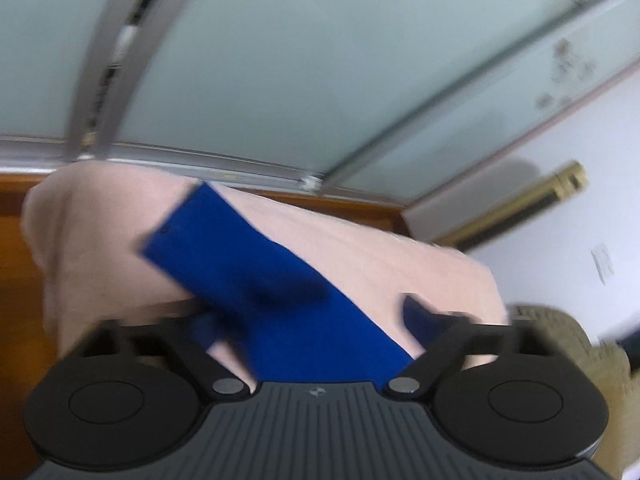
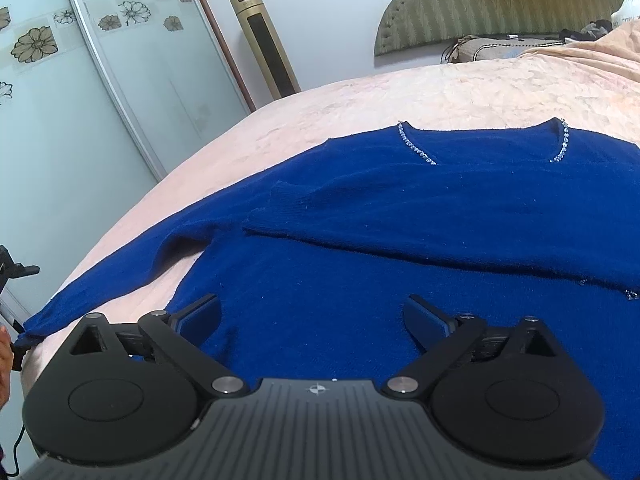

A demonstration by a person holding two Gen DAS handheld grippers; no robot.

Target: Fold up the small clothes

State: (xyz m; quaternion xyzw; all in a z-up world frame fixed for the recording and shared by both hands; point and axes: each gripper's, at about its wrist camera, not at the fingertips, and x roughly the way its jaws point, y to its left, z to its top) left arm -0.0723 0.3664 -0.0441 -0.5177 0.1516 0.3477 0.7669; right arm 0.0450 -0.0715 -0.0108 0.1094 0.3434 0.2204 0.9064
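A blue knit sweater (image 2: 400,216) with beaded neckline trim lies flat on the pink bedspread (image 2: 400,92). One sleeve is folded across its chest; the other sleeve (image 2: 100,280) stretches left to the bed's edge. My right gripper (image 2: 312,316) is open just above the sweater's lower body, holding nothing. In the blurred left wrist view, my left gripper (image 1: 308,320) is open with the blue sleeve end (image 1: 248,264) lying between its jaws over the bed's edge (image 1: 100,216). The left gripper also shows at the sleeve's cuff in the right wrist view (image 2: 20,348).
Frosted sliding wardrobe doors (image 2: 60,120) stand left of the bed. A gold tower fan (image 2: 264,40) stands by the white wall. A padded green headboard (image 2: 500,0) and a pillow (image 2: 500,48) are at the far end. Wooden floor (image 1: 16,260) lies beside the bed.
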